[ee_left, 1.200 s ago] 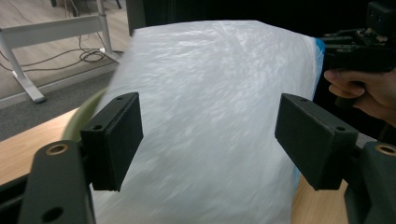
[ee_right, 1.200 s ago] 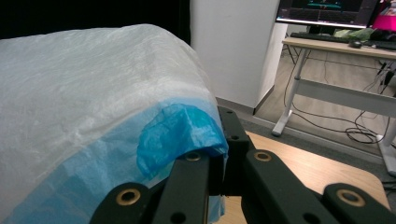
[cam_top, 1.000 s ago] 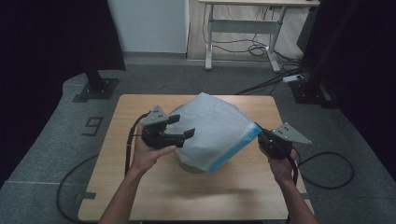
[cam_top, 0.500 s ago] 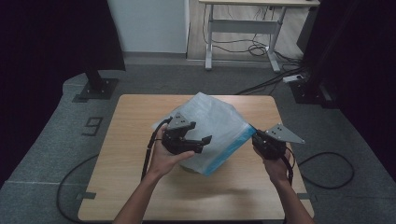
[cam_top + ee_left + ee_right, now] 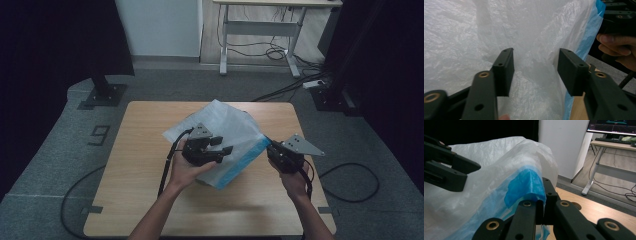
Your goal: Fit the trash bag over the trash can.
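A dim room with a grey carpet is seen, and in the middle of the high view a light wooden desk (image 5: 140, 200) is placed; a second desk on metal legs (image 5: 260, 25) stands at the upper edge of the frame. On the wooden desk, at the centre of the frame, a large white plastic bag (image 5: 227, 127) with a blue rim (image 5: 245, 160) is held up.

The right gripper (image 5: 280, 157), at the right of the centre, is closed on the blue rim: in the right gripper view its fingers (image 5: 530, 213) are pressed together with the blue film pinched between them. The left gripper (image 5: 220, 150) is held against the white side of the bag, just left of the rim. Its fingers (image 5: 504, 71) have just been closing, but in the left gripper view they are half spread, and the film is seen behind the gap, not yet pinched.

It is judged that the work is at an early stage. One corner of the mouth is secured; the second grip on the bag is not yet completed, and the opening or spreading of the bag is left to be done.
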Available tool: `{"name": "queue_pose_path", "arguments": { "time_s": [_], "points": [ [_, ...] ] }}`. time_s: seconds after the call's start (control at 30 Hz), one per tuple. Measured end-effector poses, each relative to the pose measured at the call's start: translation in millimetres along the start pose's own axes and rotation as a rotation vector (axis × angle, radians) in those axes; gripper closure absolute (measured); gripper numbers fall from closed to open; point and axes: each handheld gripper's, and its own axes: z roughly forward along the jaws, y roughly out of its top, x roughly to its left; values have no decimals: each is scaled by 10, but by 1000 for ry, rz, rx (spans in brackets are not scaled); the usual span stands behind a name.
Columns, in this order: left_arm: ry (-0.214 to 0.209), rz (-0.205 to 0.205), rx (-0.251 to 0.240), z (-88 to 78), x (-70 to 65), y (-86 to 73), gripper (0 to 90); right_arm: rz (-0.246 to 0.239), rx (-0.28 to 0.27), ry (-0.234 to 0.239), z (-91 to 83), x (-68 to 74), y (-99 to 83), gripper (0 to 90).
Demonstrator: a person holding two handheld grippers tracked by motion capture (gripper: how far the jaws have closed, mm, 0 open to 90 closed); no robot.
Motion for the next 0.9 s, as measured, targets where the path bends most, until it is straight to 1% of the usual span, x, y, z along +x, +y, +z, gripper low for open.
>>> {"name": "queue_pose_path", "arguments": {
  "time_s": [0.13, 0.3, 0.37, 0.43, 0.7, 0.8, 0.87, 0.9],
  "points": [
    [-21, -13, 6, 26, 4, 0, 632, 5, -7, 1, -14, -4, 14, 882],
    [-54, -34, 4, 57, 15, -9, 702, 6, -9, 0, -27, -11, 18, 882],
    [-81, -36, -5, 59, 18, -18, 773, 9, -11, 1, -31, -13, 22, 882],
    [-92, -35, -8, 64, 20, -20, 813, 10, -11, 2, -32, -13, 26, 882],
    [-111, -35, -30, 52, 55, 6, 894, 11, -6, 3, -24, -20, 31, 882],
    [-121, -47, -34, 20, 80, 51, 897, 21, -1, -1, -21, -33, 26, 882],
    [-130, -56, -32, -1, 94, 70, 897, 19, -1, 0, -22, -34, 20, 882],
    [-127, -58, -35, -10, 99, 72, 897, 20, 0, 1, -20, -33, 15, 882]
  ]
}}
